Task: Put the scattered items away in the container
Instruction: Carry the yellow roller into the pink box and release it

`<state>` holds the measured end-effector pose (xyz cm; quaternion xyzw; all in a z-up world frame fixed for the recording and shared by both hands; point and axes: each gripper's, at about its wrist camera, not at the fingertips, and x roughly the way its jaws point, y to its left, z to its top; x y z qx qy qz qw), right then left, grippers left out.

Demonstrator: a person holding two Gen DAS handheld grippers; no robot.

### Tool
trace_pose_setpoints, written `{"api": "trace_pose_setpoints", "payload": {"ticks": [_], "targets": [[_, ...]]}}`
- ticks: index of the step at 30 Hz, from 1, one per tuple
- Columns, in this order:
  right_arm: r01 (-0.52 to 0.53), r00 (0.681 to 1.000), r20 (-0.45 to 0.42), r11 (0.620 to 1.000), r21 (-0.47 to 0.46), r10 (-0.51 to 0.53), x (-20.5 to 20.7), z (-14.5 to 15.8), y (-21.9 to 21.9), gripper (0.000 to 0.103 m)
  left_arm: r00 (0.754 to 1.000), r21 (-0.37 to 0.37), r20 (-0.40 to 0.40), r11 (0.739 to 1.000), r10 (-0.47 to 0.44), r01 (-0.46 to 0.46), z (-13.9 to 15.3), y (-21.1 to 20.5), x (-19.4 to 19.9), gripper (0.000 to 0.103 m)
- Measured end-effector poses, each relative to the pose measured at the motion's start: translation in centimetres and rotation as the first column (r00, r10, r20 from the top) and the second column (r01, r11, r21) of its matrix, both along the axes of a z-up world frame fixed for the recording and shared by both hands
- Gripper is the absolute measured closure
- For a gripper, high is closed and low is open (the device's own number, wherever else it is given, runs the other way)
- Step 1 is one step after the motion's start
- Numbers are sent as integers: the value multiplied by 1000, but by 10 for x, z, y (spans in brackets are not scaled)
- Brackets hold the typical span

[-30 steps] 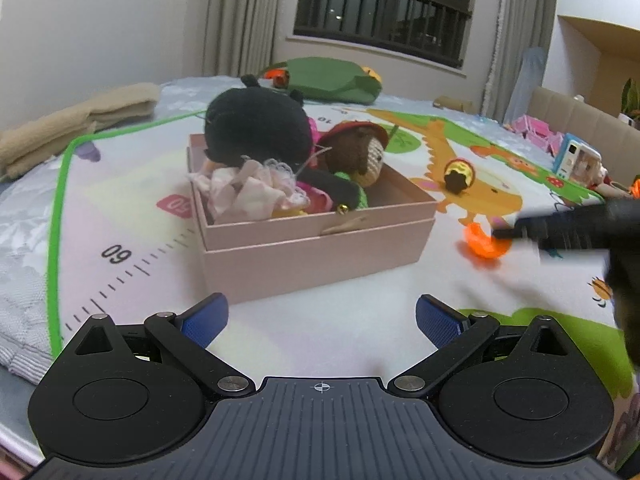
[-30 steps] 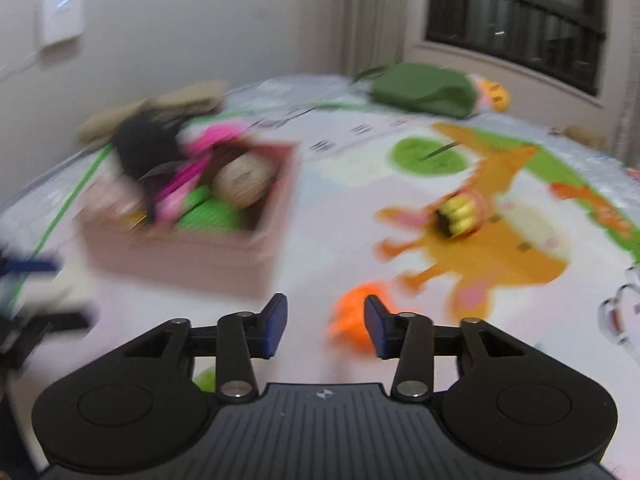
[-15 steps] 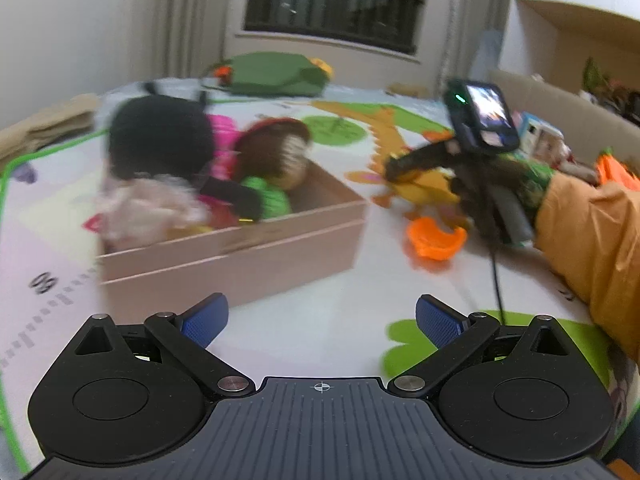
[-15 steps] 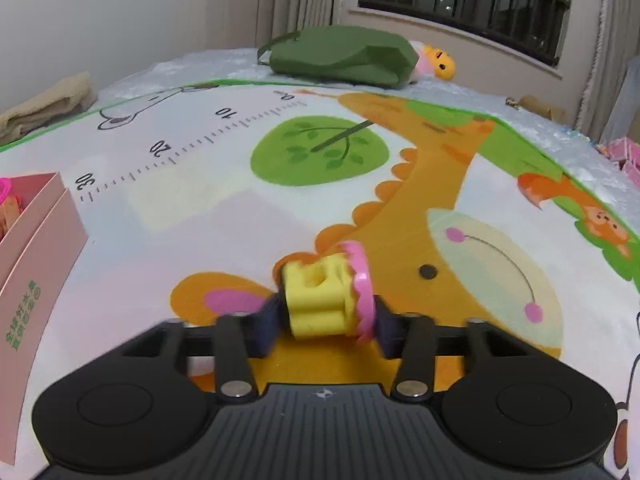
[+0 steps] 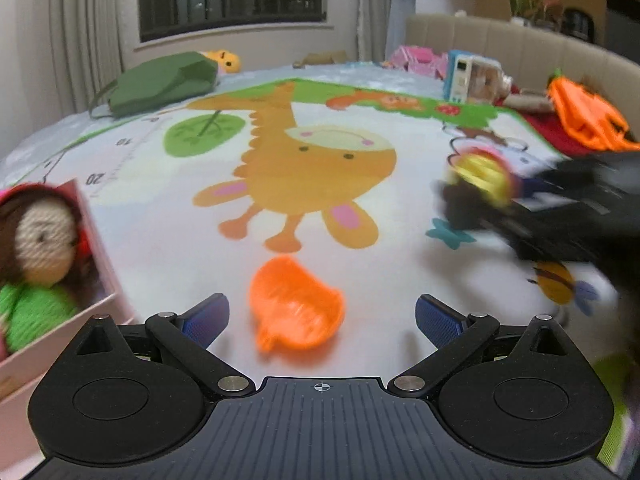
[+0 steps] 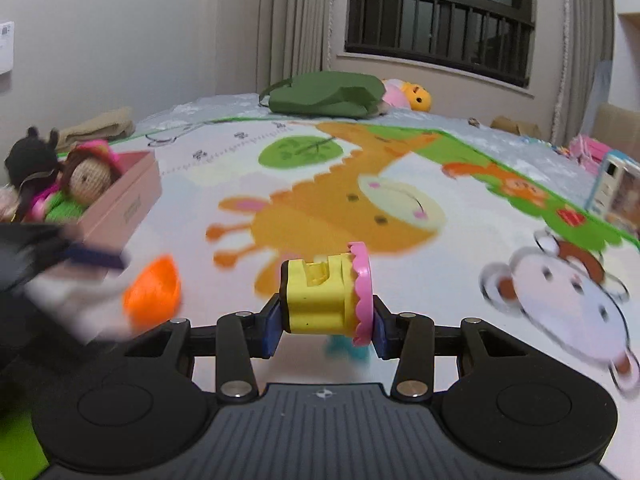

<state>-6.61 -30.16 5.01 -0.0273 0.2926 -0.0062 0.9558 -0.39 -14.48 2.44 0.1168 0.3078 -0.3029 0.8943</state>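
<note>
Change since half a second ago: the right gripper (image 6: 325, 330), then clamping the yellow-and-pink toy piece (image 6: 326, 294) down on the play mat (image 6: 400, 280), now carries it clear of the mat, pads pressed on both its sides. Pick is done; what remains is the carry to the pink box (image 6: 128, 204), which sits well to the left of the toy and already holds a crocheted doll (image 6: 82, 184).

The left gripper (image 5: 322, 320) has swung away from the box toward the orange plastic cup (image 5: 294, 310). Jaws stand wide apart, cup on the mat between them, untouched.

Pose: both tools tilt downward toward the mat. Right one is blurred in the left view.
</note>
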Motion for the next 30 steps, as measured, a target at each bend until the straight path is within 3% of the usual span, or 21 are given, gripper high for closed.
{"api": "trace_pose_setpoints", "payload": {"ticks": [1, 3, 4, 5, 9, 21, 27, 30], "targets": [[10, 1000, -2, 1000, -2, -10, -8, -3, -2, 60, 1000, 6, 1, 1000, 12, -12, -1, -4, 3, 2], [34, 999, -14, 999, 19, -33, -17, -9, -5, 60, 1000, 13, 1, 999, 29, -29, -2, -8, 6, 17], [41, 999, -26, 998, 40, -40, -20, -12, -6, 60, 999, 23, 0, 999, 34, -34, -2, -9, 7, 41], [47, 998, -37, 997, 57, -45, -23, -15, -6, 60, 999, 30, -2, 999, 35, -35, -2, -9, 6, 53], [40, 998, -43, 996, 84, -36, -33, -19, 4, 60, 999, 31, 6, 999, 32, -33, 3, 7, -9, 72], [-149, 988, -38, 986, 74, 152, -46, 2, 93, 60, 988, -69, 5, 986, 152, -152, 24, 115, -78, 75], [-218, 973, -72, 974, 56, 221, -42, -1, 137, 60, 974, -88, -22, 970, 224, -225, 21, 159, -93, 76], [-252, 963, -83, 967, 47, 255, -40, 0, 153, 60, 967, -95, -38, 962, 252, -254, 17, 173, -95, 69]]}}
